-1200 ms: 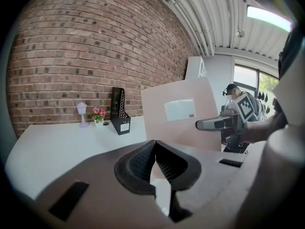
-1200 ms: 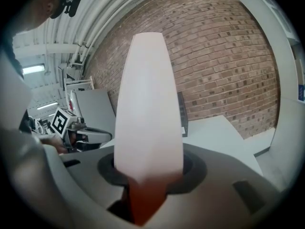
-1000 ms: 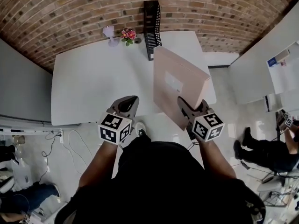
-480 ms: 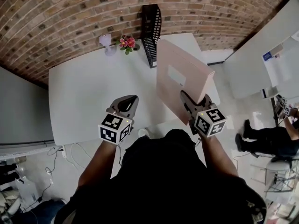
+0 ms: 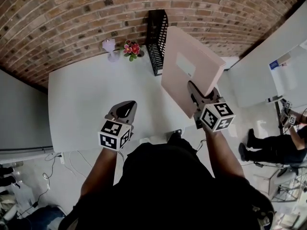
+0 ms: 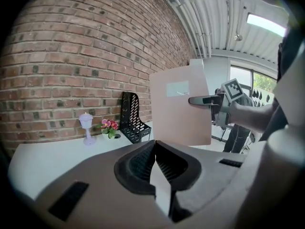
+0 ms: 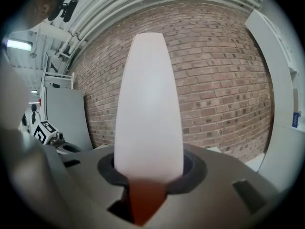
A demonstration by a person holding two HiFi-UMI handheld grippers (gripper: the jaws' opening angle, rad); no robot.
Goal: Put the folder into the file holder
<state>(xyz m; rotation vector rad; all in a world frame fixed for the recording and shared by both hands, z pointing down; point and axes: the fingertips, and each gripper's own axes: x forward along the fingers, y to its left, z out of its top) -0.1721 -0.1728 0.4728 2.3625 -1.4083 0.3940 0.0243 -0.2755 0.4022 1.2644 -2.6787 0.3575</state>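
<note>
We hold the right hand-held gripper (image 5: 195,91) clamped on the near edge of the folder (image 5: 184,68), both jaws pressed to its faces. The folder stands upright in the air over the far right part of the bench (image 5: 86,95); it is pale pink with a light label on its left face. Its far left corner comes just beside the top of the black mesh file holder (image 5: 156,32), but the folder is outside the holder, to its right. The file holder stands at the far edge of the bench against the brick wall (image 5: 72,18). Left of it are a small pot of pink flowers (image 5: 131,48) and a little lilac lamp (image 5: 110,46). Our left hand-held gripper (image 5: 125,110) hangs over the near edge of the bench, well left of the folder, its jaws closed tip to tip with nothing between them.
</note>
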